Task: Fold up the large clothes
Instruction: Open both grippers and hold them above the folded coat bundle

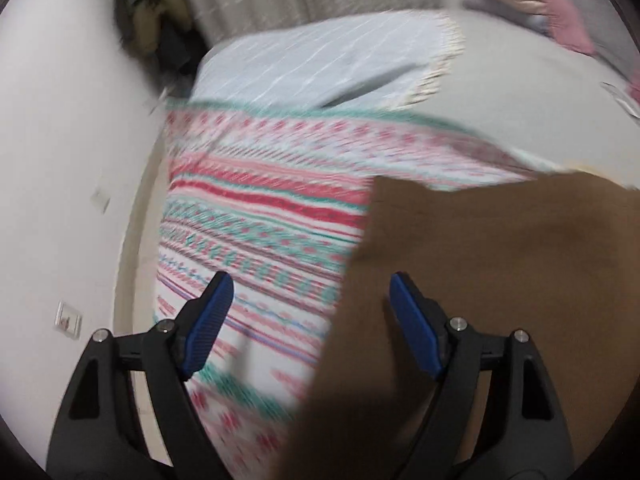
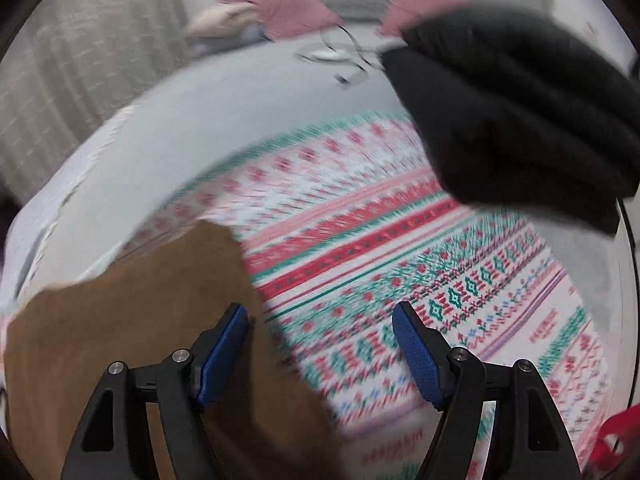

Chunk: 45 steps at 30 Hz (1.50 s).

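Observation:
A brown garment (image 1: 500, 280) lies flat on a patterned red, green and white blanket (image 1: 260, 208). My left gripper (image 1: 310, 278) hangs open above the garment's left edge, its right finger over the brown cloth and its left over the blanket. In the right wrist view the same brown garment (image 2: 140, 320) fills the lower left. My right gripper (image 2: 320, 308) is open over the garment's right edge, with nothing pinched between its pads. Both views are blurred by motion.
A pile of folded black clothes (image 2: 520, 120) sits on the blanket (image 2: 400, 240) at the upper right. A light blue fringed throw (image 1: 320, 60) and grey sheet (image 1: 520, 100) lie beyond, with pink pillows (image 2: 288, 8) and a cable (image 2: 344, 56). A wall (image 1: 60, 160) borders the bed's left.

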Each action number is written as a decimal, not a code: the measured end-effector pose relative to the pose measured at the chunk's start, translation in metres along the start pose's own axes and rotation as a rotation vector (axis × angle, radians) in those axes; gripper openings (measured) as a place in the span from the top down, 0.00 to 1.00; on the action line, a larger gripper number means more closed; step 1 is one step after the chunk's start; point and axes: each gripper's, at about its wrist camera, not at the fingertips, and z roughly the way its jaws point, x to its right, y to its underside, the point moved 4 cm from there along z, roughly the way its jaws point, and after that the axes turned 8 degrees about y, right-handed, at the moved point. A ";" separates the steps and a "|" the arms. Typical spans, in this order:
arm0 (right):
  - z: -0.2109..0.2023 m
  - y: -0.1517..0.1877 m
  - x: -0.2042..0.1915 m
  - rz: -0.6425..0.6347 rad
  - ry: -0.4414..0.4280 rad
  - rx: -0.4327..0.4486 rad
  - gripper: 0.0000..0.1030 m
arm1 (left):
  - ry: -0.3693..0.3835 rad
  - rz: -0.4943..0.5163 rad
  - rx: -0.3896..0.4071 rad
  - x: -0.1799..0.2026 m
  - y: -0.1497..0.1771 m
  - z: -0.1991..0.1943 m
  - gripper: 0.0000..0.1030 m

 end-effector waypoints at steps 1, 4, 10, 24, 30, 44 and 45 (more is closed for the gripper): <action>-0.013 0.006 -0.009 -0.032 -0.012 0.023 0.26 | 0.038 0.017 0.013 0.012 0.004 -0.014 0.22; -0.059 0.030 -0.045 -0.117 -0.096 0.086 0.26 | 0.169 0.062 0.063 0.053 0.026 -0.064 0.21; -0.126 0.108 -0.112 -0.294 -0.269 0.137 0.20 | 0.266 0.183 0.130 0.120 0.082 -0.126 0.17; -0.121 0.187 -0.065 -0.261 -0.232 0.057 0.19 | 0.215 0.133 0.028 0.106 0.157 -0.111 0.01; -0.126 0.190 -0.021 -0.252 -0.140 0.075 0.19 | 0.171 0.097 -0.009 0.072 0.168 -0.110 0.00; -0.174 0.193 -0.036 -0.266 -0.166 0.102 0.19 | 0.357 -0.116 -0.104 0.052 0.187 -0.138 0.01; -0.176 0.193 -0.040 -0.276 -0.171 0.103 0.19 | 0.378 -0.128 -0.113 0.052 0.187 -0.134 0.01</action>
